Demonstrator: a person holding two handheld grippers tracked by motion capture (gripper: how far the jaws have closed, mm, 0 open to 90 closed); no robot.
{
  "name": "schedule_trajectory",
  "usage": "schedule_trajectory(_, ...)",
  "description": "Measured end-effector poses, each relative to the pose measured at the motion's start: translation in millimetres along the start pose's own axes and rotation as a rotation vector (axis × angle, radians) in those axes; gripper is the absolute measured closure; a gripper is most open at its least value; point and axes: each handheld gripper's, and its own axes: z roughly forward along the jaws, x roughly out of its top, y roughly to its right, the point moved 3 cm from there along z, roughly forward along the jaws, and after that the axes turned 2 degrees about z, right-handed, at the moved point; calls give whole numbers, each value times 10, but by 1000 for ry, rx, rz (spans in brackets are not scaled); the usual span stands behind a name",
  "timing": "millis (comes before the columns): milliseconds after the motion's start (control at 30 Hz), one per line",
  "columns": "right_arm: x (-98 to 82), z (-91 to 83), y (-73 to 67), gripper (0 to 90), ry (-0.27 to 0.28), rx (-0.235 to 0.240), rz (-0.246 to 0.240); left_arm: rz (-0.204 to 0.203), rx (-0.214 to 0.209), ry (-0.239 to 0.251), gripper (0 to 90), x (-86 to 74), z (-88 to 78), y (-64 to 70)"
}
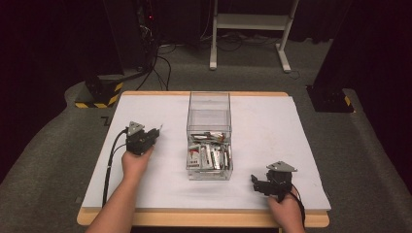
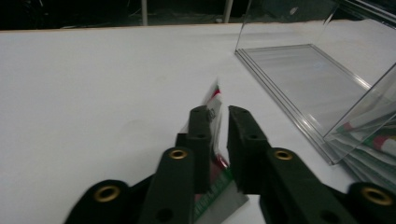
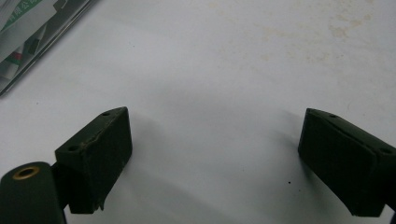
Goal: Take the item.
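Observation:
My left gripper (image 1: 156, 131) (image 2: 219, 112) hovers over the white table, left of the clear plastic box (image 1: 209, 109) (image 2: 299, 74). A thin packet (image 2: 215, 100) with red and green print stands on edge between its jaws and leans on the left one. A narrow gap separates it from the right jaw, so the jaws are slightly open. My right gripper (image 1: 253, 180) (image 3: 215, 114) rests near the table's front right, its jaws wide open over bare table. Several similar packets (image 1: 209, 156) (image 2: 373, 140) lie in the box's near end.
The white table top (image 1: 262, 126) spreads around the box. The box's corner with packets (image 3: 28, 28) shows at the upper left of the right gripper view. Beyond the table stand a white frame (image 1: 252, 29) and black stands with cables (image 1: 102, 90) on the floor.

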Motion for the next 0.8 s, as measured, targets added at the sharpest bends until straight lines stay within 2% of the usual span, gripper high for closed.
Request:
schedule_trajectory(67,0,1,0,96,1,-1,0,-11,-23,-1,706,-8,-5,37)
schedule_trajectory(167,0,0,0,96,1,-1,0,2,-31,-6,670,-15,-19,59)
schedule_trajectory(233,0,0,0,96,1,-1,0,-11,-35,-5,650,-11,-24,71)
schedule_trajectory(467,0,0,-2,96,0,0,1,-9,-38,-11,595,-21,-32,105)
schedule_trajectory(700,0,0,0,96,0,-1,0,-1,-23,3,489,-6,-52,150)
schedule_trajectory(800,0,0,1,96,0,0,-1,12,-21,-7,461,-1,-72,155)
